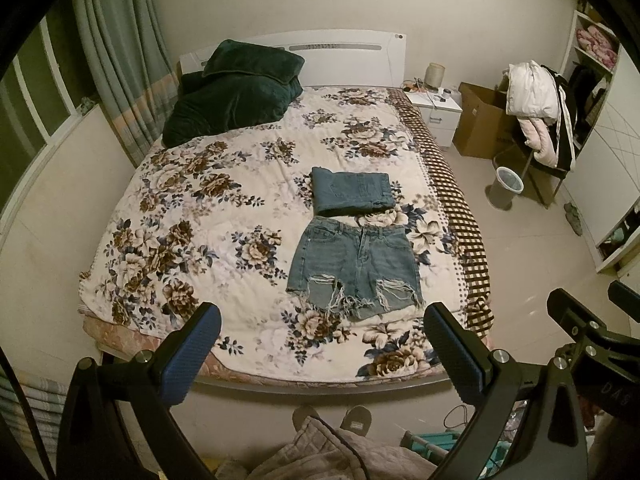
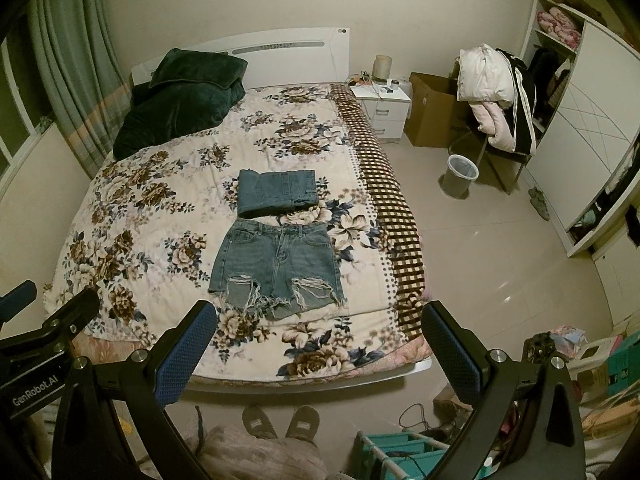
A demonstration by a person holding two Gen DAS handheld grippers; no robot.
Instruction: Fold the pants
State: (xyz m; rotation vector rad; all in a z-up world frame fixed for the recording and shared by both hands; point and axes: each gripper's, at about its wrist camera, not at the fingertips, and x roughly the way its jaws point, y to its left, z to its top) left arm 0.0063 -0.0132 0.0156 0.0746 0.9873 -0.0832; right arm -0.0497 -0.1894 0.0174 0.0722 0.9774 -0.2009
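A pair of ripped denim shorts lies flat and unfolded on the floral bedspread, waistband away from me. It also shows in the right wrist view. Just beyond it lies a folded denim garment, also in the right wrist view. My left gripper is open and empty, held off the foot of the bed, apart from the shorts. My right gripper is open and empty too, beside it. Part of the right gripper shows at the left wrist view's right edge.
A dark green blanket is heaped at the head of the bed. Right of the bed stand a white nightstand, a cardboard box, a bin and a chair with clothes. Slippers lie below.
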